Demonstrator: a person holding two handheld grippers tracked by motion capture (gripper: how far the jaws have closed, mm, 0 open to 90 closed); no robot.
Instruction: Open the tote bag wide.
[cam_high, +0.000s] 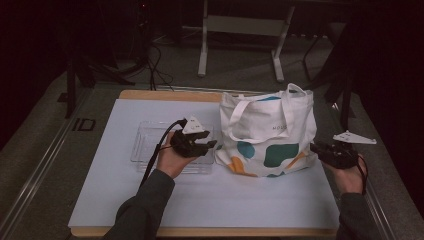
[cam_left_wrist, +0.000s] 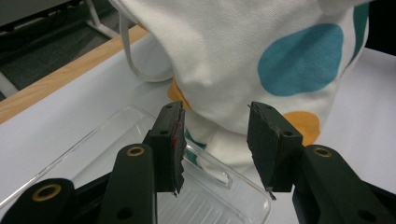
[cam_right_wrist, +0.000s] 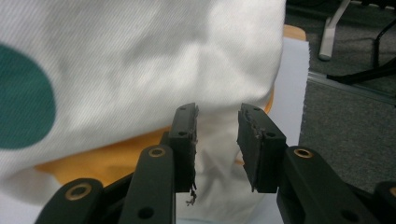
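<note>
Currently, in the high view, the tote bag (cam_high: 267, 132) stands upright at centre right of the frame on the white bench (cam_high: 200, 200), its mouth and handles toward the top of the picture and its broad printed face toward the bottom edge. Its long axis runs left to right across the frame. The left claw (cam_high: 210, 145) sits just beside the bag's lower left corner, over the clear tray (cam_high: 150, 145); the right claw (cam_high: 315, 148) sits at the bag's lower right corner. Judged from this, the step in hand is positioning both claws at opposite ends of the bag. To do it well, the person should bring each claw in level, take fabric at matching heights, and close both together so the bag does not skew.

Next, in the left gripper view, the left claw (cam_left_wrist: 215, 140) stands partly open with nothing between its jaws; bag fabric (cam_left_wrist: 243, 51) fills the upper centre, close ahead but apart, and the tray corner (cam_left_wrist: 224, 196) lies below.

Finally, in the right gripper view, the right claw (cam_right_wrist: 217, 140) is partly open and empty; the bag's white side (cam_right_wrist: 140, 60) rises just ahead, upright, its edge toward the upper right.
</note>
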